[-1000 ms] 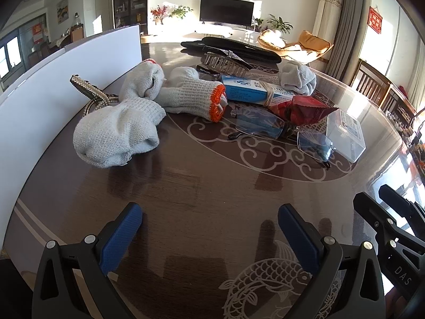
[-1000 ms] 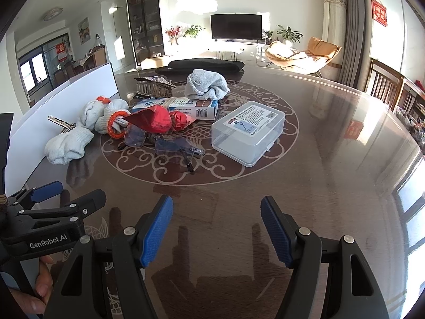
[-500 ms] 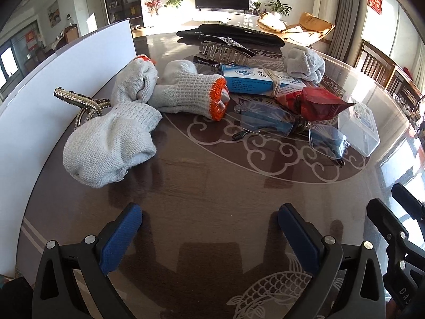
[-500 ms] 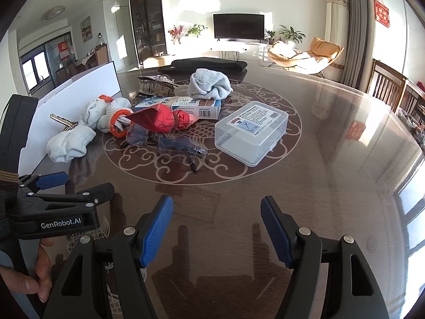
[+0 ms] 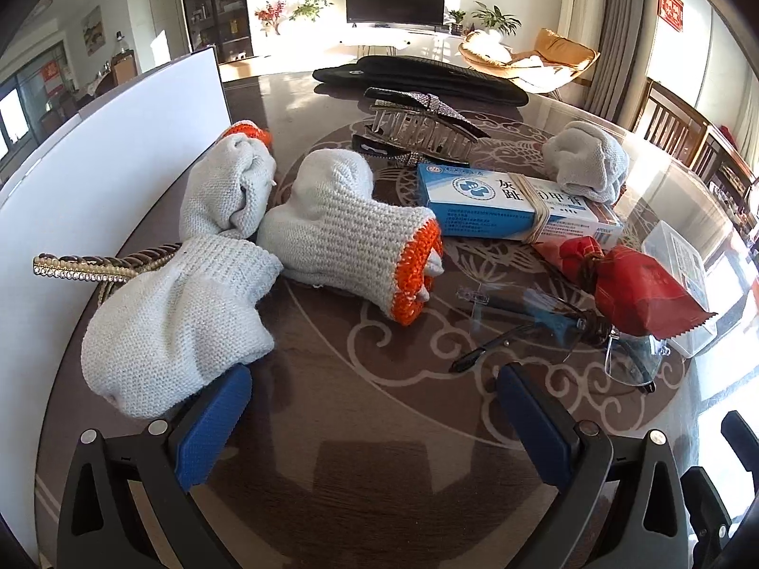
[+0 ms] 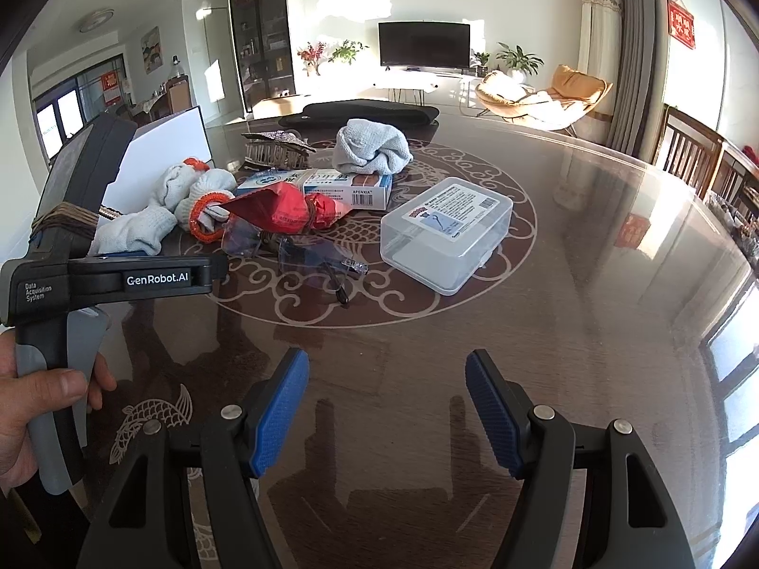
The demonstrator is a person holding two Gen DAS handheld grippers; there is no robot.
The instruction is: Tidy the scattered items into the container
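Note:
Scattered on the dark round table point(image 5: 360, 450) are several grey knit gloves, a blue medicine box point(image 5: 512, 204), a red packet point(image 5: 635, 289), clear safety glasses point(image 5: 545, 327) and a metal hair claw point(image 5: 417, 128). My left gripper point(image 5: 374, 422) is open, and its left finger point(image 5: 213, 422) sits right at the edge of the nearest glove point(image 5: 175, 322). An orange-cuffed glove point(image 5: 346, 232) lies just beyond. My right gripper point(image 6: 386, 408) stands open over bare table, well short of the clear plastic box point(image 6: 446, 232). The white container point(image 5: 109, 151) stands at the left.
A jewelled hair clip point(image 5: 95, 268) lies between the nearest glove and the container wall. A long black case point(image 5: 417, 78) lies at the far edge. In the right wrist view, a hand point(image 6: 28, 408) holds the left gripper's body point(image 6: 109, 279) at left. Wooden chairs point(image 6: 688, 151) stand at the right.
My left gripper has moved forward and down toward the gloves; the nearest glove now lies against its left finger. The right gripper has hardly moved. Both stay open.

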